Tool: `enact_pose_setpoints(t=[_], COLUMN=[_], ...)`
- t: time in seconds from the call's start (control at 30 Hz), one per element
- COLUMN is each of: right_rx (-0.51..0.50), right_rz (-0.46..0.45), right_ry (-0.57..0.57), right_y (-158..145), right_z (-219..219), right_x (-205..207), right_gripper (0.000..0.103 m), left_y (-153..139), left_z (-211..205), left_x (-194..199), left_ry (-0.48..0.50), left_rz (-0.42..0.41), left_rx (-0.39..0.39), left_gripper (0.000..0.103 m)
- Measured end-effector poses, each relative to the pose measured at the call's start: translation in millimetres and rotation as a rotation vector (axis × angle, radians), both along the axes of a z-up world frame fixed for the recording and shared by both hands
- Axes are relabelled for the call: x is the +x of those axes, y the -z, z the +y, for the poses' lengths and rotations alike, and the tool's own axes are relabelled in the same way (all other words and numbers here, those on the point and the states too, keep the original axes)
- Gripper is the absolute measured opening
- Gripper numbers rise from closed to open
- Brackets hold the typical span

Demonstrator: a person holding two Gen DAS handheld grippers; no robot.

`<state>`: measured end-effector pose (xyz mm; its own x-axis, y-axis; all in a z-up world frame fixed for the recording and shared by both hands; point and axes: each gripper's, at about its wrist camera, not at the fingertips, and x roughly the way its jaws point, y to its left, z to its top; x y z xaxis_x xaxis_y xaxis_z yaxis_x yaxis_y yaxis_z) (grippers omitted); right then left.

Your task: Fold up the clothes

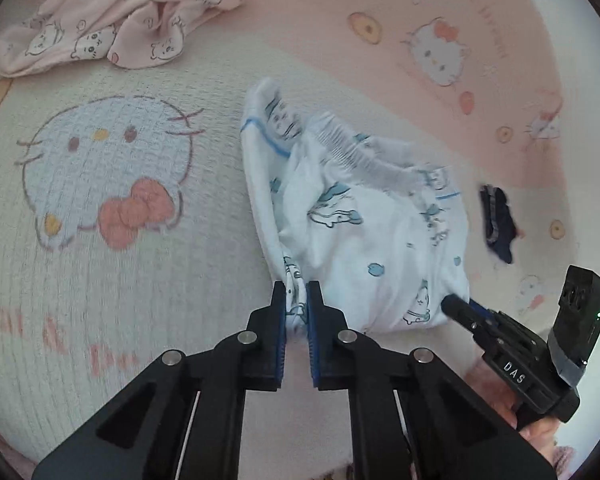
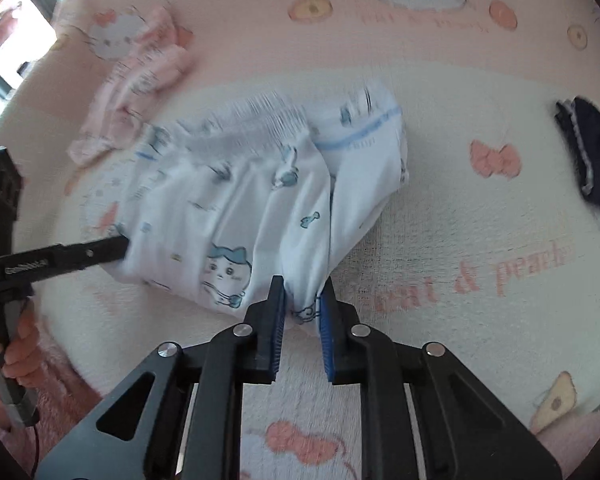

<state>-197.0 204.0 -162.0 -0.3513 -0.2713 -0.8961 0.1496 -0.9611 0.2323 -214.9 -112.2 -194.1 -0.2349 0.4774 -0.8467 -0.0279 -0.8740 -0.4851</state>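
White shorts (image 1: 360, 220) with a blue cartoon print and a gathered waistband lie bunched on the bed. My left gripper (image 1: 297, 300) is shut on a pinch of their near left edge. In the right wrist view the same white shorts (image 2: 260, 200) spread out ahead, and my right gripper (image 2: 305, 296) is shut on a gathered fold at their near edge. The right gripper (image 1: 456, 306) also shows in the left wrist view, at the shorts' lower right corner. The left gripper's black finger (image 2: 92, 250) reaches the shorts' left side in the right wrist view.
A cream and pink blanket (image 1: 100, 280) with cat prints covers the bed. A crumpled pink printed garment (image 1: 120, 24) lies at the far left. A small dark navy garment (image 1: 498, 220) sits to the right. A hand (image 2: 16, 344) holds the left gripper's handle. A window (image 2: 12, 20) shows top left.
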Motion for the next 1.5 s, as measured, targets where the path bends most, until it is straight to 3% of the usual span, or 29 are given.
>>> enact_pose_setpoints(t=[0.2,0.3,0.37,0.43,0.5,0.57,0.63,0.67,0.7,0.73,0.83,0.87,0.9,1.03,1.17,1.3,1.33,1.43,1.5], right_rx=[-0.013,0.003,0.026,0.076,0.135,0.217,0.210,0.188,0.167,0.157,0.206,0.217,0.228,0.285,0.315,0.413,0.441,0.381,0.313], right_rz=[-0.023,-0.070,-0.099,-0.115,-0.103,-0.024,0.037,0.061,0.085,0.098,0.074,0.054,0.034,-0.027,-0.011,0.008,0.009,-0.016,-0.006], right_ry=[0.009,0.014,0.010,0.007,0.016,0.033,-0.003,-0.032,-0.061,-0.098,-0.220,-0.239,-0.251,-0.246,-0.234,-0.167,-0.137,-0.058,-0.045], right_y=[-13,-6,-1,5,7,-2,-12,-17,-22,-25,-13,-7,0,26,27,26,27,24,17], right_z=[-1,-1,4,8,10,9,-1,-8,-14,-20,-43,-48,-51,-49,-40,-19,-11,15,23], right_x=[43,72,88,98,103,110,114,115,117,119,124,123,122,115,119,121,120,116,118], right_gripper=[0.014,0.015,0.016,0.017,0.021,0.021,0.029,0.030,0.031,0.031,0.031,0.031,0.031,0.031,0.032,0.028,0.034,0.039,0.040], left_y=[-25,-23,-14,-4,-11,-28,-46,-47,-45,-42,-23,-15,-8,14,14,10,9,5,-4], left_z=[-5,-6,-5,-5,-11,-9,3,18,33,44,77,85,88,95,84,51,43,18,2], left_x=[43,70,82,86,87,92,99,99,102,105,120,120,121,123,125,117,115,109,109], left_ry=[0.047,0.088,0.108,0.107,0.070,0.089,0.167,0.209,0.258,0.297,0.405,0.433,0.448,0.503,0.497,0.393,0.366,0.283,0.237], left_rz=[0.042,0.020,-0.015,-0.036,0.025,0.120,0.216,0.232,0.242,0.250,0.279,0.259,0.238,0.185,0.189,0.159,0.151,0.126,0.101], left_rx=[0.017,-0.025,-0.090,-0.221,-0.334,-0.322,-0.252,-0.228,-0.225,-0.241,-0.396,-0.408,-0.408,-0.484,-0.538,-0.537,-0.535,-0.530,-0.401], left_gripper=[0.009,0.009,0.013,0.014,0.014,0.014,0.030,0.050,0.052,0.052,0.051,0.049,0.037,0.035,0.035,0.034,0.034,0.034,0.034])
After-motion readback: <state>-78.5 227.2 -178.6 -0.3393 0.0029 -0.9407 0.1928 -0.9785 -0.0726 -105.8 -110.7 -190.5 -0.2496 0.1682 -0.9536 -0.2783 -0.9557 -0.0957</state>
